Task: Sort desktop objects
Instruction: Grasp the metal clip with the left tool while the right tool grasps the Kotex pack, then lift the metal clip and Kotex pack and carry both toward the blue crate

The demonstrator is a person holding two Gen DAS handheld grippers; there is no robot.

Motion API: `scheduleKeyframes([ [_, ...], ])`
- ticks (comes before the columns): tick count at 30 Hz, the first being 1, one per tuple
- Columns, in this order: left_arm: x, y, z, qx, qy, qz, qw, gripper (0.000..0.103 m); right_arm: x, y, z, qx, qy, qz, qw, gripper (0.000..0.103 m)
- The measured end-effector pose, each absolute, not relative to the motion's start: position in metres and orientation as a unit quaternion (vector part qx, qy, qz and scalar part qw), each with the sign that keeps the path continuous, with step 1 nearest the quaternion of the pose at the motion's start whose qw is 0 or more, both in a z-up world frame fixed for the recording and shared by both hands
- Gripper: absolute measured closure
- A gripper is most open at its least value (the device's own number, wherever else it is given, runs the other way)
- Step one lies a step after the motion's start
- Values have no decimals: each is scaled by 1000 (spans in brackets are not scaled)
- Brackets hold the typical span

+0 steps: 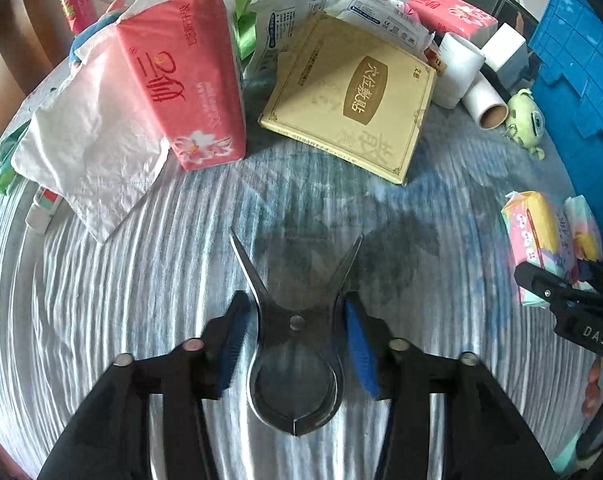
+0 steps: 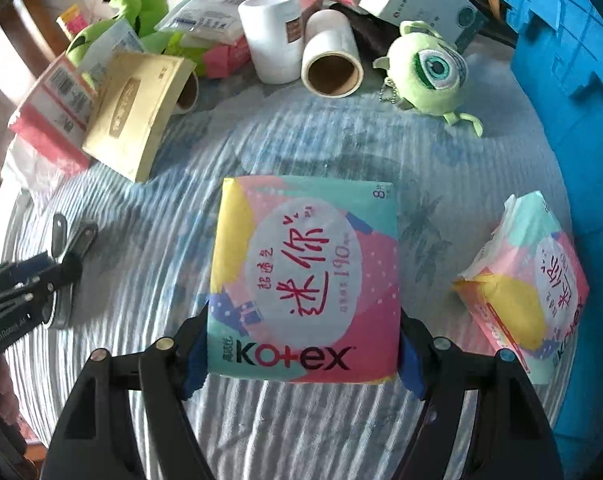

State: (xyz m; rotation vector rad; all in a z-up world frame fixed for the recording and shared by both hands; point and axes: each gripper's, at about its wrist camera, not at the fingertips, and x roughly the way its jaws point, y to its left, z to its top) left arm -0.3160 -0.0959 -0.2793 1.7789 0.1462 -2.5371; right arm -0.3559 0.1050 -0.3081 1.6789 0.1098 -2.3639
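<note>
My left gripper (image 1: 295, 344) is shut on a pair of dark metal scissors (image 1: 297, 300), blades spread and pointing away, above the blue-white striped cloth. It also shows in the right wrist view (image 2: 57, 276) at the left. My right gripper (image 2: 301, 344) is shut on a colourful Kotex pack (image 2: 305, 276), held flat over the cloth; it also shows in the left wrist view (image 1: 561, 296) at the right edge. A second Kotex pack (image 2: 529, 292) lies to the right, next to the blue crate (image 2: 561, 100).
At the back lie a pink tissue pack (image 1: 181, 80), a white tissue sheet (image 1: 89, 148), a yellow box (image 1: 353, 96), white rolls (image 2: 329, 56), a green one-eyed plush (image 2: 425, 68), green frog plush (image 2: 137, 8), and several white packets and boxes.
</note>
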Motion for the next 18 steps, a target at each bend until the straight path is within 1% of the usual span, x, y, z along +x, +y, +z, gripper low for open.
scheduleKeyframes([
  [1, -317, -96, -278, 573, 46, -818, 20, 45, -357, 104, -307, 574, 36, -810, 117, 28],
  [3, -321, -95, -276, 573, 45, -818, 21, 44, -357, 103, -306, 572, 34, -812, 114, 22],
  [4, -322, -95, -275, 572, 44, -819, 21, 41, -357, 103, -304, 570, 32, -813, 113, 18],
  [6, -325, -93, -272, 571, 38, -820, 22, 40, -358, 102, -302, 567, 28, -815, 114, 11],
  [7, -326, -92, -271, 570, 35, -820, 23, 40, -358, 101, -301, 566, 26, -816, 115, 4],
  [8, -327, -91, -270, 570, 34, -821, 23, 40, -359, 101, -301, 565, 23, -817, 112, 1],
  [9, -327, -91, -268, 568, 34, -822, 25, 45, -359, 101, -300, 565, 20, -818, 109, 1],
  [10, -328, -90, -266, 566, 33, -823, 26, 54, -360, 101, -299, 564, 17, -819, 106, 1],
  [12, -329, -91, -262, 565, 36, -824, 26, 60, -362, 102, -297, 562, 7, -821, 99, 1],
  [18, -334, -93, -251, 565, 40, -824, 29, 61, -366, 96, -300, 563, -5, -822, 85, 1],
])
